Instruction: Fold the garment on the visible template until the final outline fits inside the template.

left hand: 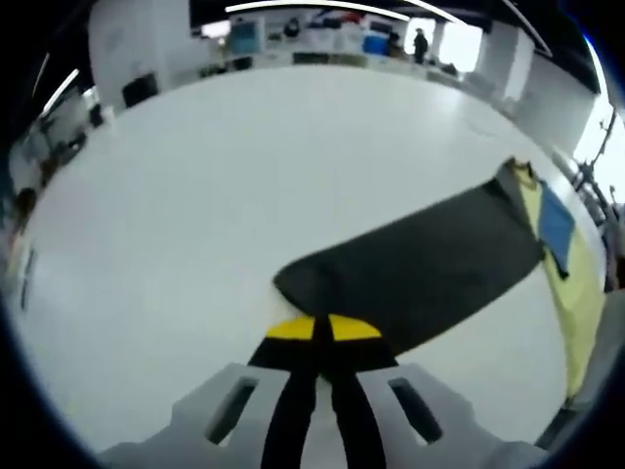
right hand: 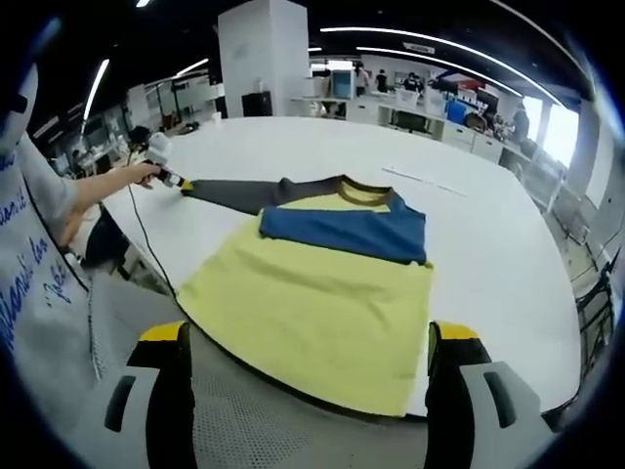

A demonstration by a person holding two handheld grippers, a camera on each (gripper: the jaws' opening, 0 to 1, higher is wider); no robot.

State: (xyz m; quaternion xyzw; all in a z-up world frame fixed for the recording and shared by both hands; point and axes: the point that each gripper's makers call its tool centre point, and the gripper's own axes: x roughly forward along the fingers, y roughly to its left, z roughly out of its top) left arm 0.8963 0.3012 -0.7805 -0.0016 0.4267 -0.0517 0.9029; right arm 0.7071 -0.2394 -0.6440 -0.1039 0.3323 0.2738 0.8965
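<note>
A long-sleeved shirt lies flat on the white table (right hand: pixel 488 225): yellow body (right hand: pixel 312 313), blue chest band (right hand: pixel 347 230), dark collar (right hand: pixel 363 192). Its dark grey sleeve (right hand: pixel 234 193) stretches out to the left. My left gripper (right hand: pixel 174 180), held in a hand, is at the cuff. In the left gripper view, that gripper (left hand: pixel 322 328) is shut on the end of the sleeve (left hand: pixel 420 264), with the yellow body (left hand: pixel 578 293) at the far right. My right gripper (right hand: pixel 308 337) hangs open over the shirt's near hem, holding nothing.
A grey mesh surface (right hand: pixel 254 420) fills the foreground below the table's near edge. A person's white printed top (right hand: pixel 34 283) and forearm (right hand: pixel 98 191) are at the left. A black cable (right hand: pixel 146 244) hangs from the left gripper. Desks and screens (right hand: pixel 430 107) stand behind the table.
</note>
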